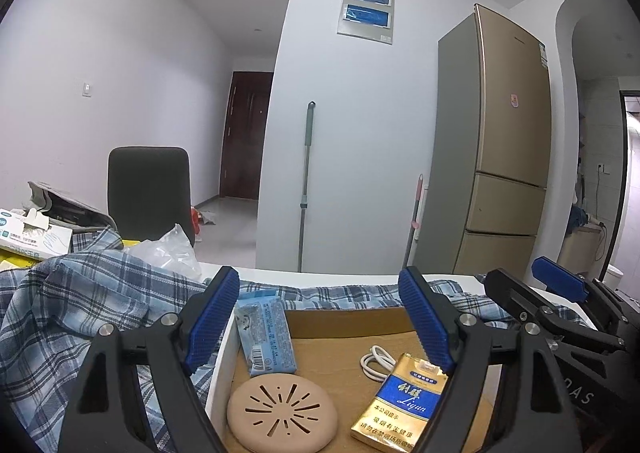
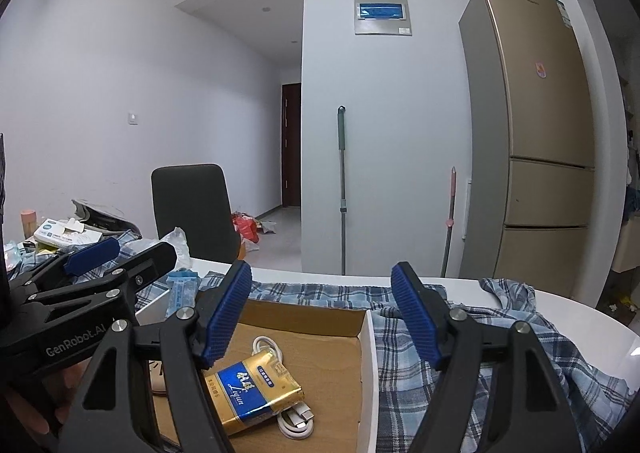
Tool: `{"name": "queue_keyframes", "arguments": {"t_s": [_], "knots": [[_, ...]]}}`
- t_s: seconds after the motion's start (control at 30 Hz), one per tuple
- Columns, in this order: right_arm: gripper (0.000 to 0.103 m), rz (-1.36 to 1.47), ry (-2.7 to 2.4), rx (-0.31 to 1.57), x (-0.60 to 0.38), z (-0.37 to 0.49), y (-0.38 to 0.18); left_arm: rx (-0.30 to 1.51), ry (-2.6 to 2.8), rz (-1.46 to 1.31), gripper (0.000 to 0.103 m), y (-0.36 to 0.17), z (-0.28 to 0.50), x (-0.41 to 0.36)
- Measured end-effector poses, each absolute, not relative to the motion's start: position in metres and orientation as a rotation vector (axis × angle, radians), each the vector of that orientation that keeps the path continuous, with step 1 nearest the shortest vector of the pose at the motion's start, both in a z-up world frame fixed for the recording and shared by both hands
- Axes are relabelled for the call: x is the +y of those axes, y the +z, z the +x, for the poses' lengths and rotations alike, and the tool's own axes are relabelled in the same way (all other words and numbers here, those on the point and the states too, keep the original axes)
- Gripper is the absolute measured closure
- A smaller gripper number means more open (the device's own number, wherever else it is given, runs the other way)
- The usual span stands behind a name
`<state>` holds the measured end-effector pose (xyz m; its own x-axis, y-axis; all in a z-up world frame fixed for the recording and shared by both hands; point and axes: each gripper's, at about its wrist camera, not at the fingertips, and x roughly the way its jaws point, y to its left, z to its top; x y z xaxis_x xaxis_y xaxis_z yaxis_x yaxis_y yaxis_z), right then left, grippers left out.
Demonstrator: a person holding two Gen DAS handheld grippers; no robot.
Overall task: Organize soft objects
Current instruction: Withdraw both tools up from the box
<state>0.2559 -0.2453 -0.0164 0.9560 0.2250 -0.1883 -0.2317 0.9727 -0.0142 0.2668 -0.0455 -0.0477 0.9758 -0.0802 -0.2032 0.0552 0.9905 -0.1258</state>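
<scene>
A shallow cardboard box (image 1: pixel 340 323) (image 2: pixel 368 357) sits on a blue plaid shirt (image 1: pixel 80 313) (image 2: pixel 500 353) spread over a white table. In the box lie a blue tissue pack (image 1: pixel 266 335), a round pink perforated pad (image 1: pixel 282 411), a coiled white cable (image 1: pixel 376 363) (image 2: pixel 294 423) and a gold-and-blue cigarette pack (image 1: pixel 400 405) (image 2: pixel 252 389). My left gripper (image 1: pixel 322 319) is open and empty above the box. My right gripper (image 2: pixel 324 317) is open and empty over the box's right side. Each gripper shows in the other's view (image 1: pixel 560 293) (image 2: pixel 92 253).
A dark chair (image 1: pixel 150 193) (image 2: pixel 192 209) stands behind the table. A clear plastic bag (image 1: pixel 168 251), a tissue box (image 1: pixel 28 233) and clutter lie at the table's left. A fridge (image 1: pixel 508 141) (image 2: pixel 536 133) and mop handles (image 1: pixel 306 185) stand by the far wall.
</scene>
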Motion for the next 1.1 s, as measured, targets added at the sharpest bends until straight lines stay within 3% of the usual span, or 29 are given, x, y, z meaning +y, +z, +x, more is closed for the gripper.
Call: {"name": "queue_keyframes", "arguments": {"t_s": [0.17, 0.33, 0.63, 1.1], "knots": [[0.032, -0.03, 0.24, 0.154, -0.247, 0.245, 0.006, 0.232, -0.072, -0.104, 0.02, -0.038, 0.268, -0.048], [0.031, -0.046, 0.242, 0.038, -0.255, 0.209, 0.052, 0.203, -0.097, -0.146, 0.02, 0.008, 0.253, -0.038], [0.031, -0.056, 0.257, 0.14, -0.26, 0.152, 0.07, 0.179, -0.126, -0.105, 0.02, 0.058, 0.179, -0.027], [0.031, -0.035, 0.201, 0.342, -0.286, 0.109, 0.014, 0.454, -0.136, -0.106, 0.02, -0.009, 0.096, -0.001]]}}
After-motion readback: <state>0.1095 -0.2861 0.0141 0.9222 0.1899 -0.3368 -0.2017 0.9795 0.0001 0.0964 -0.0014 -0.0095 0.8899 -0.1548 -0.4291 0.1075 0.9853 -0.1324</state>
